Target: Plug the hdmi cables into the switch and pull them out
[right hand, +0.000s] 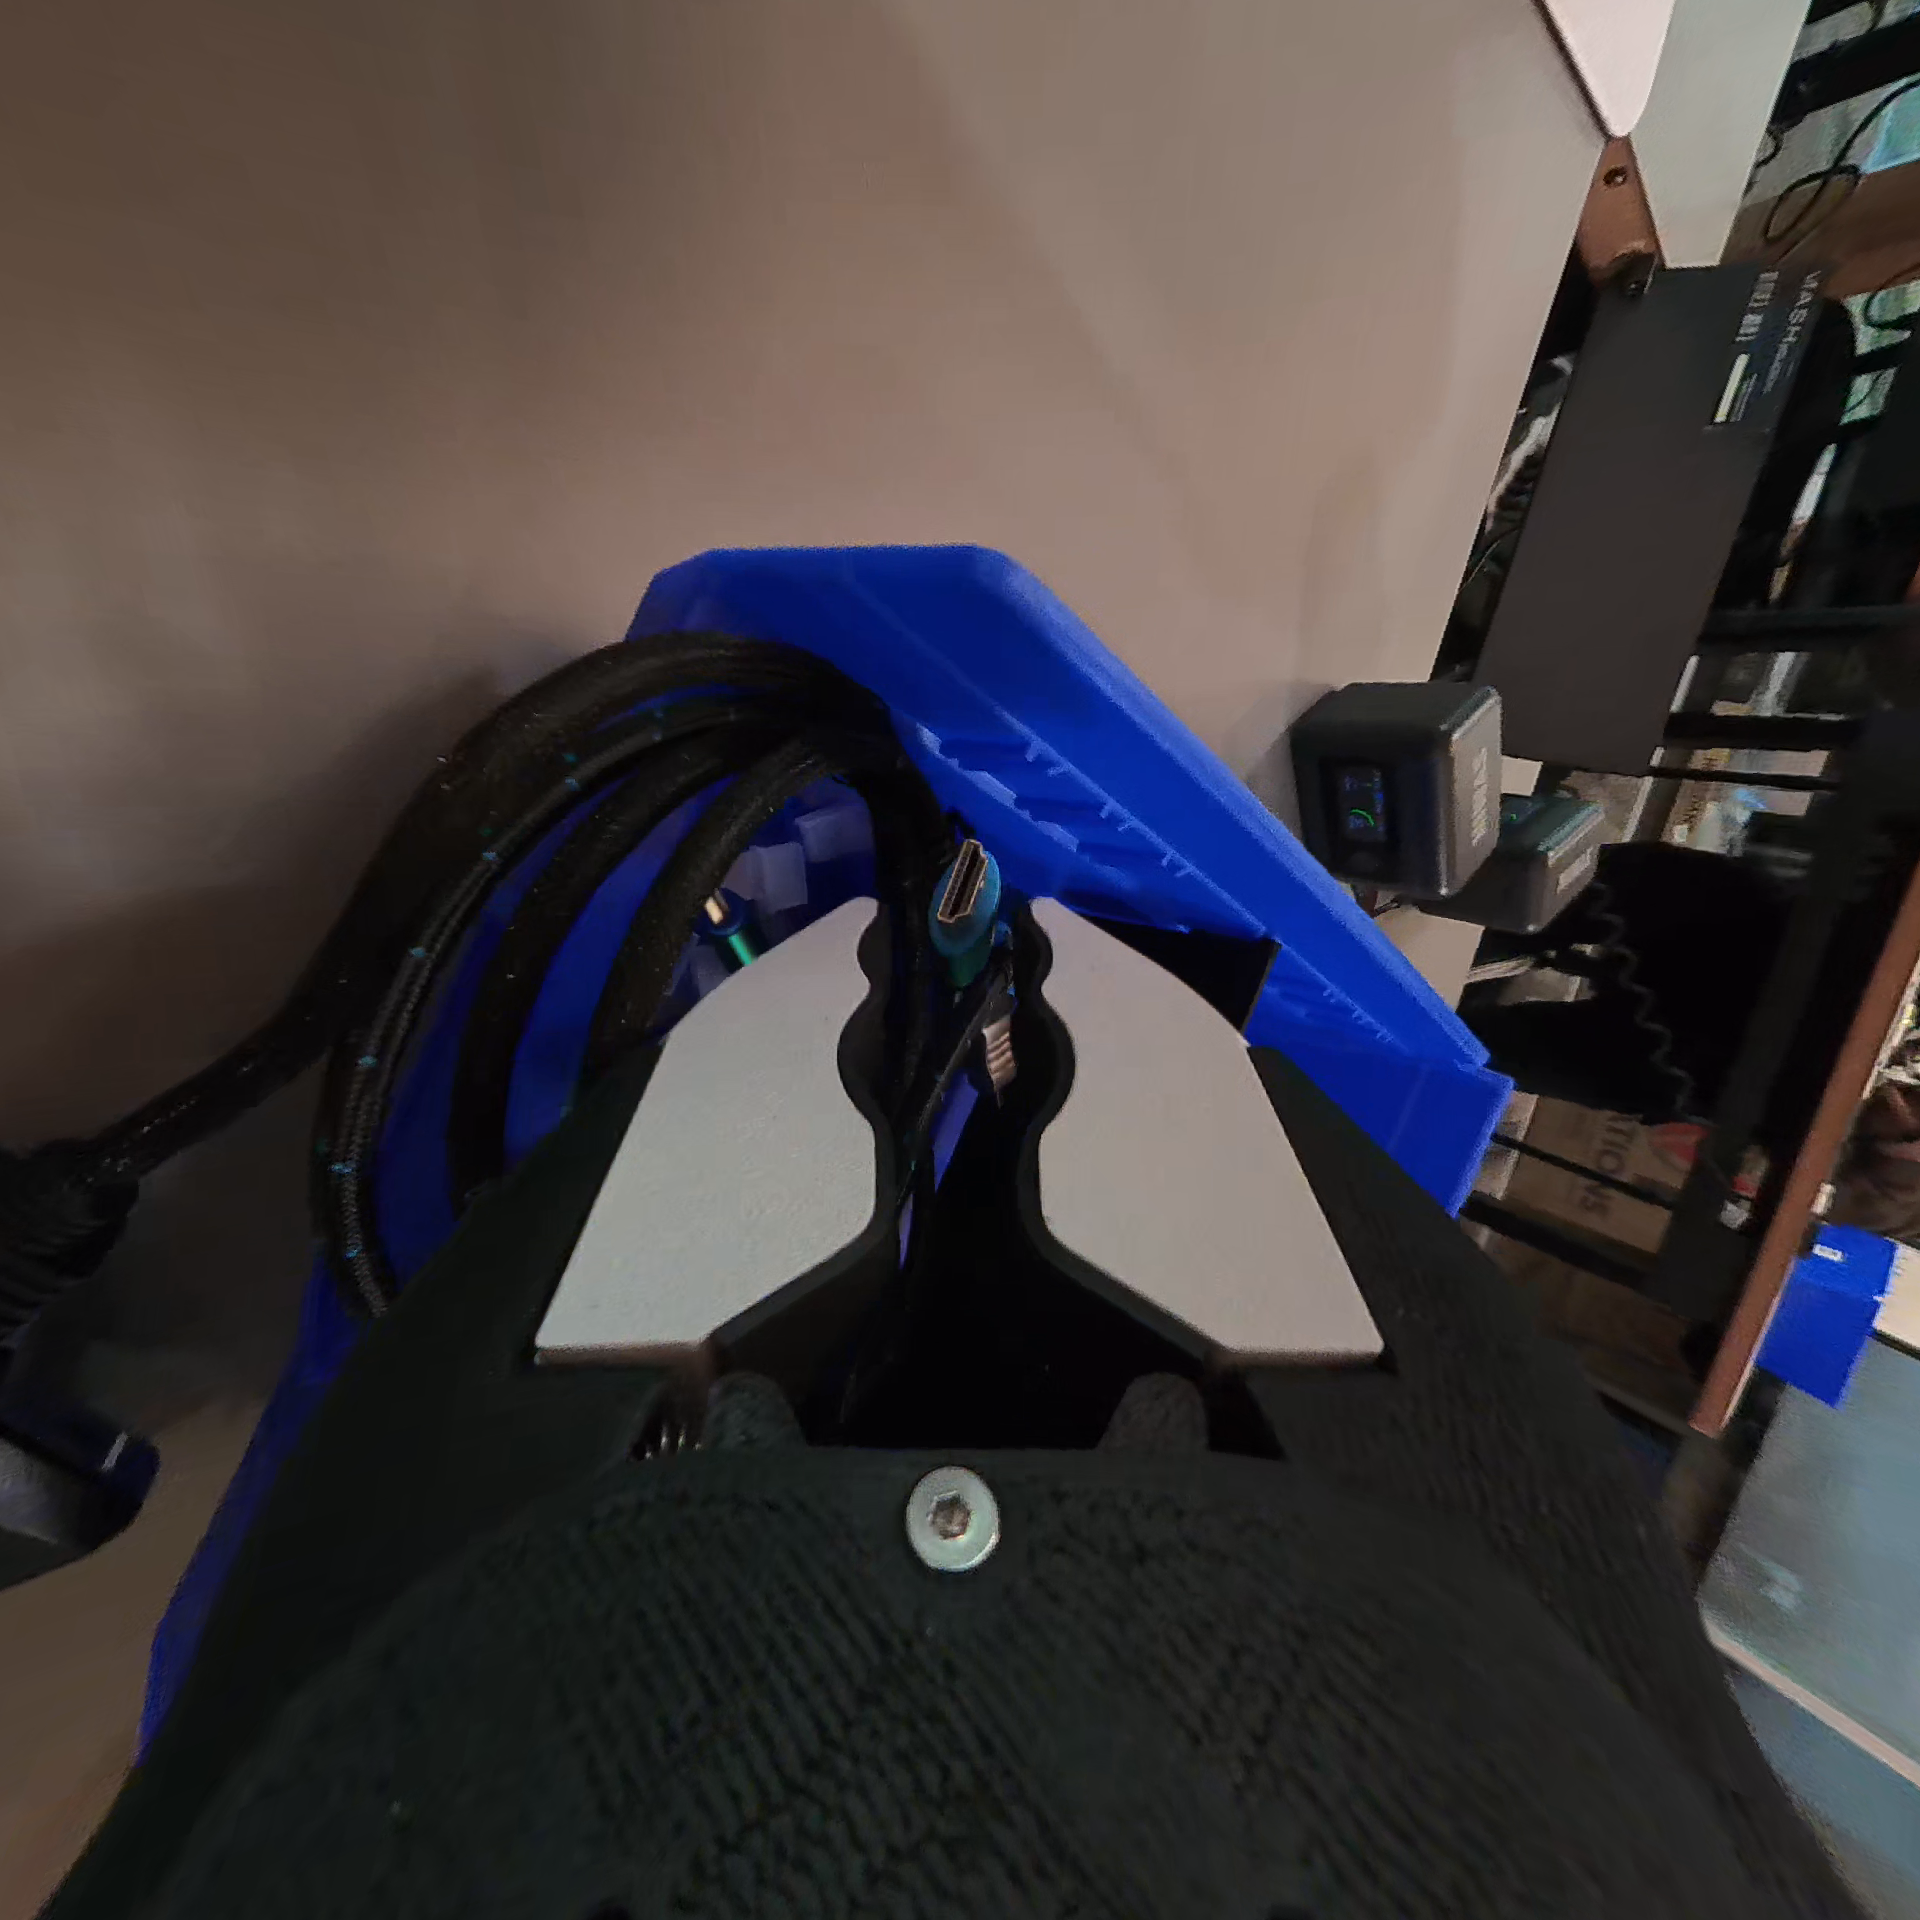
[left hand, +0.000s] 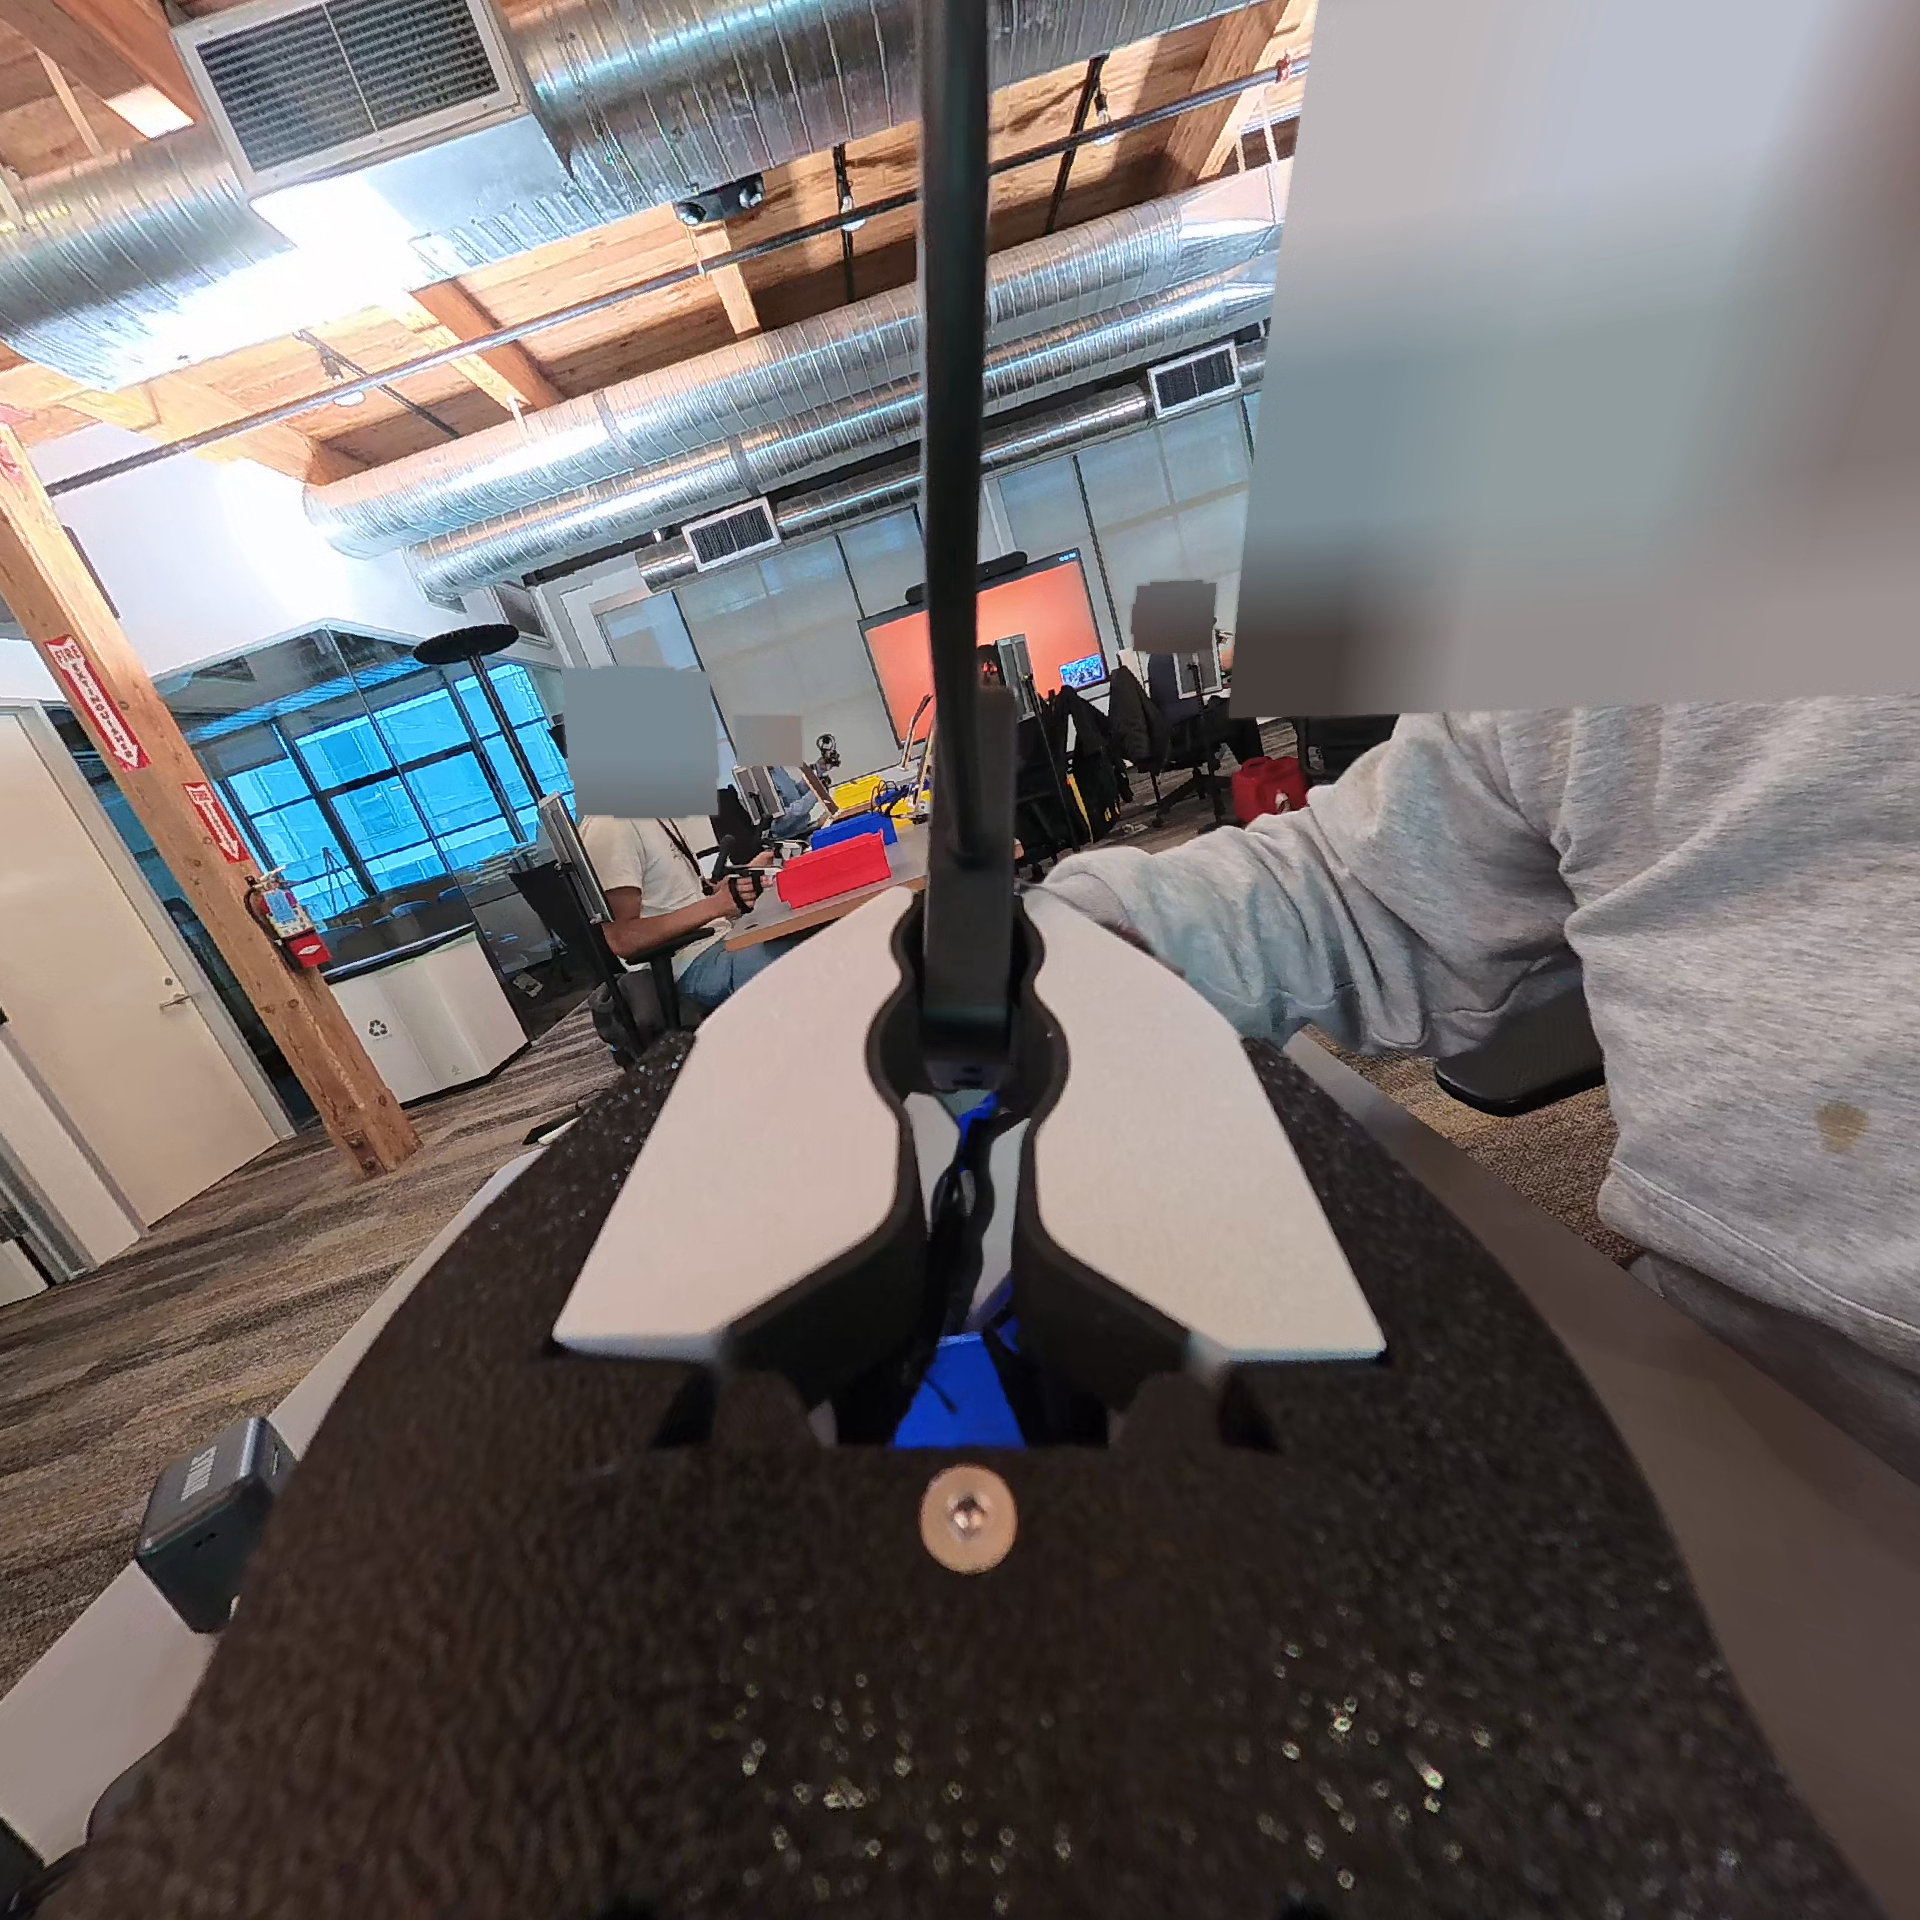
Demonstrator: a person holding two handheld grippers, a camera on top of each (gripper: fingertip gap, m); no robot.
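My left gripper (left hand: 961,940) is shut on a black rectangular plug (left hand: 966,977). Its black cable (left hand: 951,416) runs straight up out of the left wrist view. The gripper is raised and faces the room. My right gripper (right hand: 956,935) hangs over a blue bin (right hand: 1091,748) that lies on the grey table (right hand: 727,312) and holds coiled black braided cables (right hand: 520,831). Its fingers stand a little apart. A teal flat connector (right hand: 966,883), a thin black lead and a small metal plug (right hand: 1000,1044) stand between them, and I see no pad pressing on them.
A small black box with a lit screen (right hand: 1392,790) sits on the table beyond the bin, near the table's right edge (right hand: 1766,1143). A grey sleeve (left hand: 1455,914) reaches in from the right. Seated people, a table with red and blue bins (left hand: 831,868) and a wooden post (left hand: 187,831) stand farther off. The tips of one gripper are about 25 cm away from the tips of the other.
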